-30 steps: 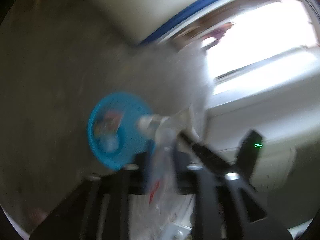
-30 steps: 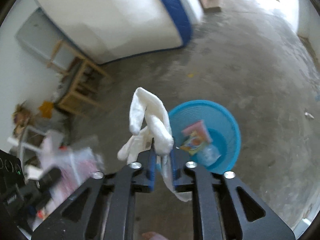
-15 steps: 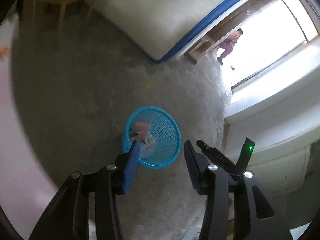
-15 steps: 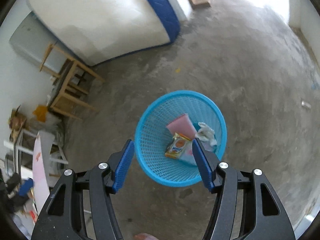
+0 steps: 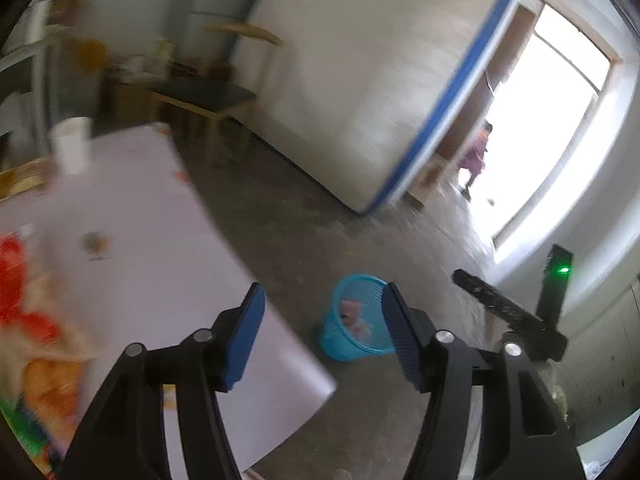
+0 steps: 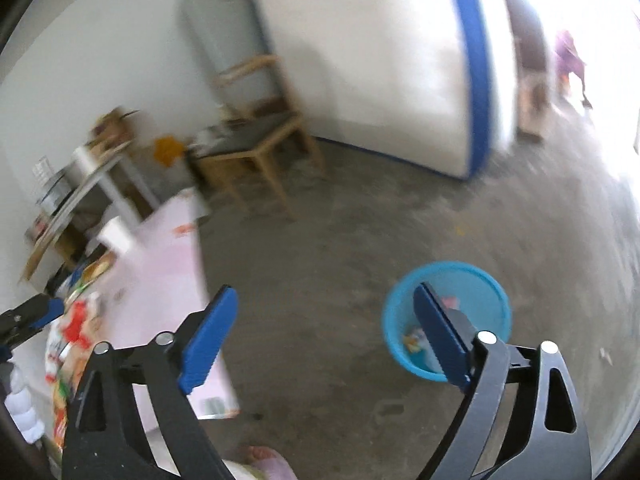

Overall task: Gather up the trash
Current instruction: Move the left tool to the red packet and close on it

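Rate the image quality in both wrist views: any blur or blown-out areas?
Left wrist view: motion-smeared pale pink table, doorway blown out white. Right wrist view: blurred wooden chair, glare at upper right; round blue mesh plastic basket readable but soft.

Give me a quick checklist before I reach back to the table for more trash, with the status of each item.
1. Left gripper empty: ok, jaws opening, nothing between them.
2. Right gripper empty: ok, jaws opening, nothing between them.
3. Blue basket upright on the floor: ok.
4. Dropped trash inside the basket: ok, wrappers show through the mesh.
5. More trash left on the table: ok, colourful packets lie at its near end.
6. White cup on the table is trash: cannot tell.
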Available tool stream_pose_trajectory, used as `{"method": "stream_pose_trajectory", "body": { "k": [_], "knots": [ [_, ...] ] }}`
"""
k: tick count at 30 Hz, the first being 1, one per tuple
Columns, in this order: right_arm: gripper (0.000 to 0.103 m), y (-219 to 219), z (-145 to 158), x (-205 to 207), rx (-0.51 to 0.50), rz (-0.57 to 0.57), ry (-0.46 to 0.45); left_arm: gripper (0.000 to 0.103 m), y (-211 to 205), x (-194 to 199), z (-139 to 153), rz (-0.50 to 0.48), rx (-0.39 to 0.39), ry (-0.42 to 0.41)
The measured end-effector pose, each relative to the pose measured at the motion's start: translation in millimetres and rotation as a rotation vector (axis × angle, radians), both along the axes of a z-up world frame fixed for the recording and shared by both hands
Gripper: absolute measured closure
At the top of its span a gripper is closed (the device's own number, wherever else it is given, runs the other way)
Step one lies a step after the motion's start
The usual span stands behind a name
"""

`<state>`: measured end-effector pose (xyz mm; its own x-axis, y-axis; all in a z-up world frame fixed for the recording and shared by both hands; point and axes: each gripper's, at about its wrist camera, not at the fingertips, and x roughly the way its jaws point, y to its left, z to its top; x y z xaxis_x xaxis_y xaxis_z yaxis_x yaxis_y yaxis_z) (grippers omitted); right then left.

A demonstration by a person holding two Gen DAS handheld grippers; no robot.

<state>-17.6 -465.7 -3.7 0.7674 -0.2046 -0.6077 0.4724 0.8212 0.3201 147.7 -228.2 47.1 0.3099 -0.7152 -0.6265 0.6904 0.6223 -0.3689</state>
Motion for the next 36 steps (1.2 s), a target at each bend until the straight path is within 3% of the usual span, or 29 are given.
{"method": "stream_pose_trajectory", "body": {
  "k": [5, 9, 13, 21, 27, 33, 36],
  "knots": [
    [0.014, 63, 30, 45, 0.014, 0.195, -0.045, 0.041, 108, 12, 9, 0.235, -0.051, -0.007],
    [0.014, 110, 39, 87, 0.071, 0.344, -0.056, 0.041, 190, 28, 8, 0.427, -0.073, 0.034],
    [0.014, 151, 34, 121, 0.129, 0.453, -0.039, 0.041, 243, 50, 6, 0.517, -0.075, 0.082],
    [0.027, 226, 7, 172, 0.244, 0.560, 0.063, 0.041, 256, 117, -27, 0.488, -0.092, 0.251],
    [0.030, 239, -8, 193, 0.280, 0.571, 0.139, 0.046, 247, 161, -64, 0.488, -0.026, 0.330],
    [0.034, 238, -26, 210, 0.308, 0.565, 0.193, 0.053, 245, 189, -94, 0.500, -0.014, 0.413],
    [0.034, 236, -30, 214, 0.317, 0.558, 0.204, 0.062, 246, 197, -101, 0.500, -0.016, 0.431]
  ]
}}
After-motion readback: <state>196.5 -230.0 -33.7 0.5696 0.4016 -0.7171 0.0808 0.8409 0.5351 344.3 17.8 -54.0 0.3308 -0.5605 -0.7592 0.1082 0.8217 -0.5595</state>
